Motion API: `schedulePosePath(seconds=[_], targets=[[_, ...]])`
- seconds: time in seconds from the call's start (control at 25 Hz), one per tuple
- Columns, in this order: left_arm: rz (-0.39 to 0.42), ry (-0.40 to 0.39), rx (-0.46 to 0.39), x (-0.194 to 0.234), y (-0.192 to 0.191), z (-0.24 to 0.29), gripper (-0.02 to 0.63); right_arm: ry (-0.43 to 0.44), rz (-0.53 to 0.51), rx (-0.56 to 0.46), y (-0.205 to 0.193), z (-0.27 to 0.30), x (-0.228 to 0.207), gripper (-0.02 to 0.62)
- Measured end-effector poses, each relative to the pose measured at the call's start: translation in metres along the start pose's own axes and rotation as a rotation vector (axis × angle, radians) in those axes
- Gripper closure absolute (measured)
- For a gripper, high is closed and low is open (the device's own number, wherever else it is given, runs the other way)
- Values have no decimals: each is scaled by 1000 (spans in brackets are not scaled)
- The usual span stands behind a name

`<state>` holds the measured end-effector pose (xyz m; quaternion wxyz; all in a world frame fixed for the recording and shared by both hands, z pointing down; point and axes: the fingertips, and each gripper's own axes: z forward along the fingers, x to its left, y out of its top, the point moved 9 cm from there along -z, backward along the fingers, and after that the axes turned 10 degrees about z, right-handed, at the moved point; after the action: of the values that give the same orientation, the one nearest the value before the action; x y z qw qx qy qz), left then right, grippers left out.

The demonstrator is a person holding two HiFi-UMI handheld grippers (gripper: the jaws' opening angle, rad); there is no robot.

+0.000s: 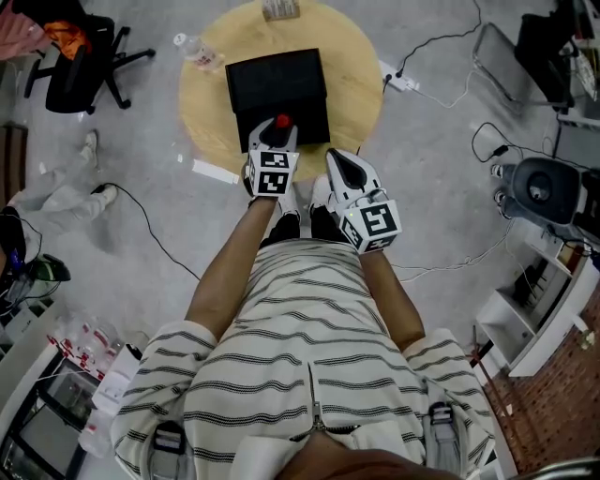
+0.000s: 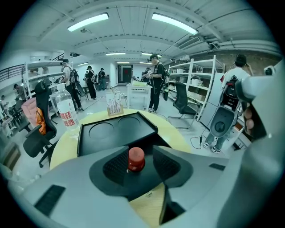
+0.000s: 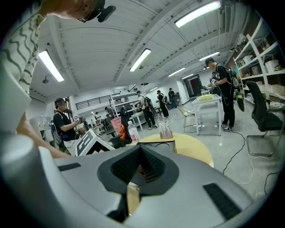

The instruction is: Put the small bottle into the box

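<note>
Item: small bottle with a red cap (image 2: pixel 136 159), white showing just under the cap. It stands upright at the near edge of the black rectangular box (image 1: pixel 277 80), on the side closest to the person. The box top is flat, with two shallow round recesses in it. Left gripper (image 1: pixel 278 131): jaws clamped on the small bottle, the cap rising between the two ribbed black pads. The bottle's body is hidden by the gripper's housing. The tips reach just over the box's near edge. Right gripper (image 1: pixel 337 161): jaws pressed together with nothing between them. It is held just beside the box's near right corner, close alongside the left gripper and not touching the box. Round pale wooden table (image 1: pixel 356 84): carries the box at its centre. Clear plastic water bottle (image 1: pixel 197 52): upright at the table rim beyond the box's far left corner. Small clear stand (image 1: pixel 279 9): on the table rim past the box's far edge.
</note>
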<state>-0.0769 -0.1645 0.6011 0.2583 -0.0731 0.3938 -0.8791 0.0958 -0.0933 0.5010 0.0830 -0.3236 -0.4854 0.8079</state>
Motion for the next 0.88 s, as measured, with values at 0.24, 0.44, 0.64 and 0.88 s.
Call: schedulePosePath(seconds=[0.24, 0.44, 0.64, 0.88], targets=[[-4, 0, -26, -5, -2, -21, 442, 5, -16, -15, 0, -7, 7, 577], [-15, -3, -34, -6, -2, -36, 443, 11, -31, -31, 8, -10, 13, 578], [-5, -9, -80, -11, 8, -53, 453, 21, -41, -37, 9, -11, 17, 578], [5, -16, -148, -14, 18, -76, 480, 29, -36, -44, 11, -16, 20, 577]])
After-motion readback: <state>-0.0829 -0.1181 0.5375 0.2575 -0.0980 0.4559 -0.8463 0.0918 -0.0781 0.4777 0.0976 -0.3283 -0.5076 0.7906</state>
